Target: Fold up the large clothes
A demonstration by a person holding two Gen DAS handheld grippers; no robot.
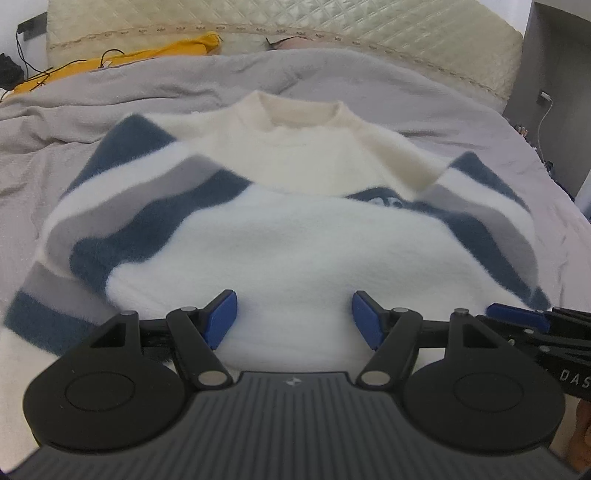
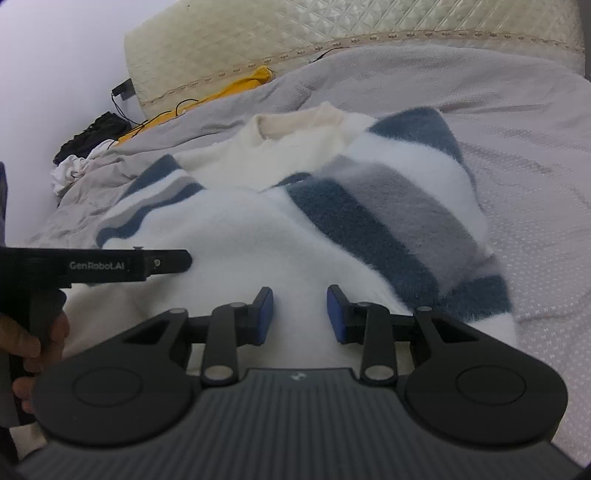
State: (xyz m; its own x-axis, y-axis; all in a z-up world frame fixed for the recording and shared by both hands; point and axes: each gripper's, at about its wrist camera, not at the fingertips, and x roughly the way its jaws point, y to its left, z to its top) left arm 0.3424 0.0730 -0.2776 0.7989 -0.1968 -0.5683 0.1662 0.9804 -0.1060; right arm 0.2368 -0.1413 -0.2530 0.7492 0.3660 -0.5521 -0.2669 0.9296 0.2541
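Sweater (image 1: 295, 236): fluffy, white body, cream collar, blue and grey stripes on both sleeves; lies flat on the bed's grey blanket (image 1: 461, 110), collar toward the headboard, both sleeves folded in over the chest. Left tongs (image 1: 293, 319): blue pads spread wide above the white hem area, nothing between them. Right tongs (image 2: 300, 314): pads at a narrower gap, also empty, over the same lower edge, just beside the left tool. Quilted cream headboard (image 1: 258, 14) behind. Yellow cloth (image 1: 147, 55) and black cables (image 1: 55, 70) near the pillow end.
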